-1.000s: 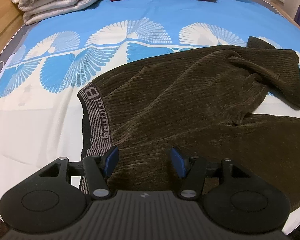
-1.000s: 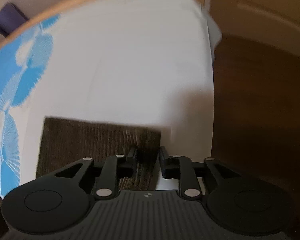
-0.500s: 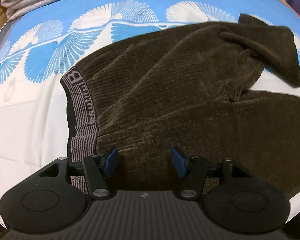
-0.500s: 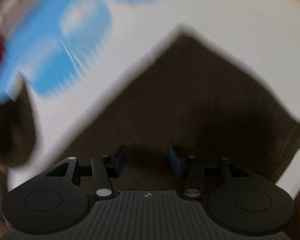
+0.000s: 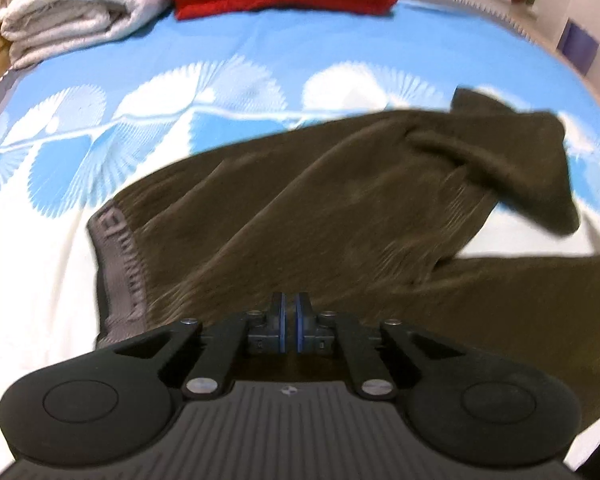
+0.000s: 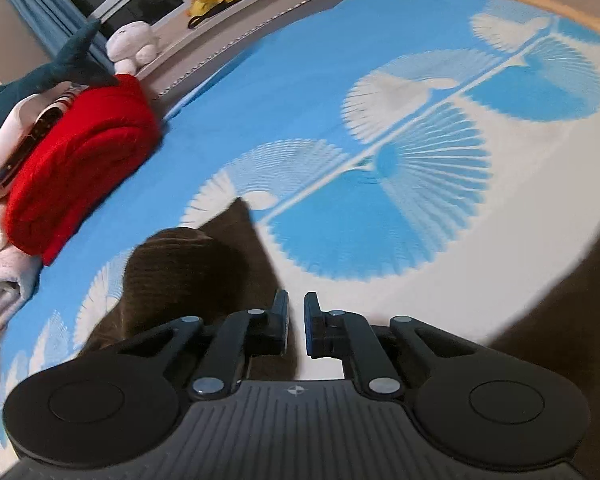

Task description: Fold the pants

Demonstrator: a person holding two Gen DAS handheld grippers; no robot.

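The bed [image 5: 260,52], spread with a blue and white fan-print sheet, carries the pants [image 5: 340,208] across its near half: waistband to the left, one leg running right along the near edge, the far leg doubled back on itself in a rumpled flap.

To fold well, both hands should hold true edges and carry the near side over the far side together, keeping the cloth taut so no crease is trapped.

The pants are dark brown ribbed cloth with a grey lettered waistband [image 5: 120,256].

The left gripper [image 5: 289,320] is pinched shut, apparently on fabric near the waistband. The right gripper [image 6: 296,328] is closing, with a narrow gap left; whether cloth lies between its jaws I cannot tell.
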